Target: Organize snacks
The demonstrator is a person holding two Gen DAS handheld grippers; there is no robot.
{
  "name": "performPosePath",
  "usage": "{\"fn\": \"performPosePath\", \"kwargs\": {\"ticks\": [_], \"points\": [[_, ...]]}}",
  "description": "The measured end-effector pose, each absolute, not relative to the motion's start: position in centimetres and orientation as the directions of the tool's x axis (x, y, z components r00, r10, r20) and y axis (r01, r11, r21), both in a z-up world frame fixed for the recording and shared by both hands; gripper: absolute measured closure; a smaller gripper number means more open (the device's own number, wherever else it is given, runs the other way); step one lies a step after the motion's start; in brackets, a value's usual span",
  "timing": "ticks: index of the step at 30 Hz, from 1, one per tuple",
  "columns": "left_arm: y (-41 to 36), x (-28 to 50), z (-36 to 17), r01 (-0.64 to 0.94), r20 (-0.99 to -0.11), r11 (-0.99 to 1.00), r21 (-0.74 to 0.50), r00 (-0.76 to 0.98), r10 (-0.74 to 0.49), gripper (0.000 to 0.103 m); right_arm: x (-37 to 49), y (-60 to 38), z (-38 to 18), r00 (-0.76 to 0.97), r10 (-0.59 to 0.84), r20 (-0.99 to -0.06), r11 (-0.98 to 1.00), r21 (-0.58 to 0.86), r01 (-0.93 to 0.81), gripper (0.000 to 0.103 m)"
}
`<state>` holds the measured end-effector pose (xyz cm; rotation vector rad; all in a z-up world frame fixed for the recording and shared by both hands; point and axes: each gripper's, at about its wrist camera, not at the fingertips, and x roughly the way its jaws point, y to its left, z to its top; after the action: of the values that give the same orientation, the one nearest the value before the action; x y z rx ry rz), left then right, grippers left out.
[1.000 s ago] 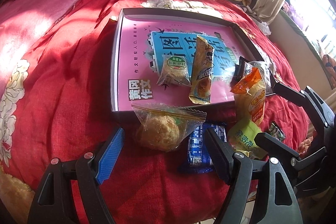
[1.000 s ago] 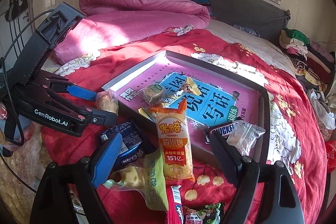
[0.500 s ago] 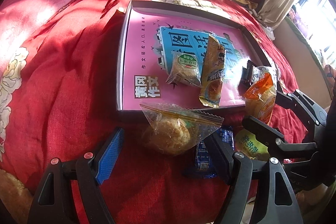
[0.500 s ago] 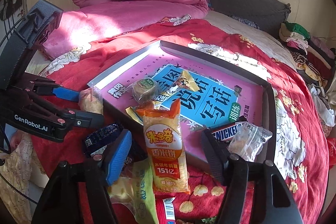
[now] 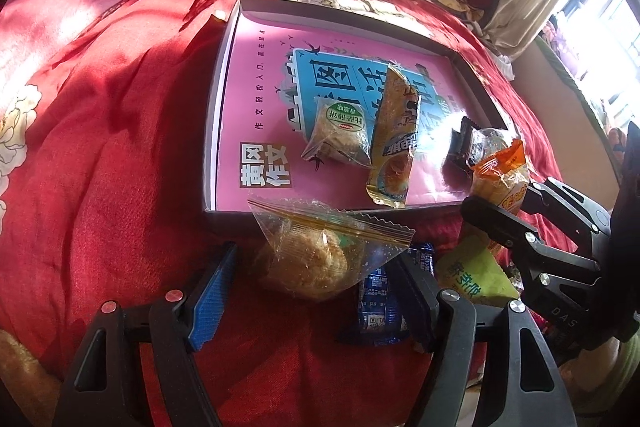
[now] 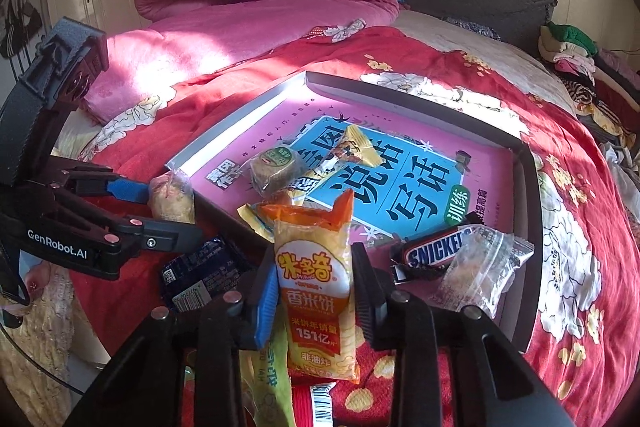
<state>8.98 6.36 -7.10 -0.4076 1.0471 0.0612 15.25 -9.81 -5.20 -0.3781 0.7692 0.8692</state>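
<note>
A shallow grey box (image 5: 224, 99) lined with a pink and blue book cover lies on the red bedspread. My right gripper (image 6: 315, 259) is closing, and its pads press both sides of an upright orange rice-cracker pack (image 6: 316, 291) at the box's near edge. In the left wrist view the same pack (image 5: 500, 175) stands between the right gripper's (image 5: 500, 197) fingers. My left gripper (image 5: 316, 259) is narrowing around a clear bag with a golden pastry (image 5: 312, 267). Its pads stand apart from the bag.
Inside the box lie a round green-labelled cake (image 5: 340, 135), a yellow pack (image 5: 394, 147), a Snickers bar (image 6: 436, 251) and a clear packet (image 6: 480, 271). A dark blue wrapper (image 5: 376, 299) and a yellow-green pack (image 5: 472, 275) lie on the bedspread. A pink quilt (image 6: 260, 11) is folded behind.
The right gripper's jaws have come together from wide apart onto the orange pack. The left gripper has edged closer over the pastry bag and its jaws have narrowed slightly.
</note>
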Motion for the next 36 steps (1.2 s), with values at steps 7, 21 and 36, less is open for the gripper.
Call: {"fn": "performPosePath", "kwargs": {"ticks": [7,21,36], "points": [[7.0,8.9,-7.2,-0.261,-0.841,0.908,-0.328,0.519,-0.154,0.040,15.8,-11.4,-4.2,0.391,0.591,-0.705,0.622,0.090,-0.777,0.069],[5.8,8.4,-6.2,-0.206,-0.831,0.936,-0.287,0.539,-0.136,0.054,15.9,-14.0,-2.1,0.428,0.630,-0.648,0.649,0.136,-0.749,0.069],[6.3,7.1,-3.4,-0.214,-0.771,0.942,-0.260,0.633,-0.069,0.054,15.0,-15.4,-0.9,0.443,0.653,-0.614,0.645,0.144,-0.751,0.069]]}}
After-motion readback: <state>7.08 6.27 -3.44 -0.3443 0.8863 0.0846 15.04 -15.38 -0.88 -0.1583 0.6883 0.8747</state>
